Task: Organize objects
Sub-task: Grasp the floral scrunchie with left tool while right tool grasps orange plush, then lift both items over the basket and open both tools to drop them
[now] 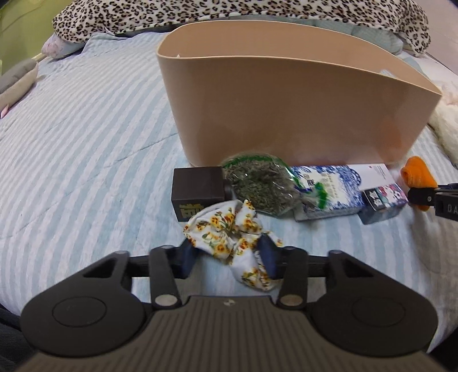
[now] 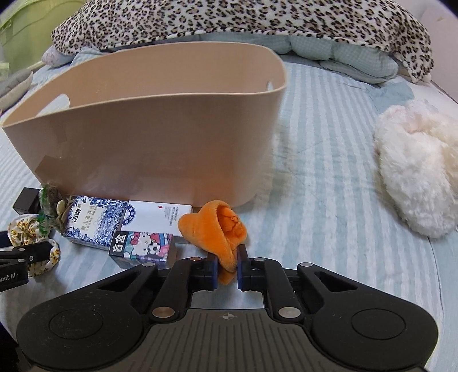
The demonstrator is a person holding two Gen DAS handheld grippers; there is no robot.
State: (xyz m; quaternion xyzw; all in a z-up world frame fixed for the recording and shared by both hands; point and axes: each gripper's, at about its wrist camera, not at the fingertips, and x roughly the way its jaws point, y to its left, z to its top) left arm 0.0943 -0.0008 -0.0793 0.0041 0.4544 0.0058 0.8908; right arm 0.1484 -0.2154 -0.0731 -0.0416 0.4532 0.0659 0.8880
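Observation:
A floral fabric scrunchie lies on the striped bed cover, and my left gripper is shut on its near part, a blue pad against each side. My right gripper is shut on an orange plush piece. Behind both stands a tall beige bin; nothing inside it shows. Along its base lie a dark box, a clear bag of dried herbs, a blue-and-white patterned box, a white box and a small cartoon-cat box.
A leopard-print blanket is heaped along the far side of the bed. A white fluffy item lies to the right of the bin. Striped bedding stretches away to the left of the bin.

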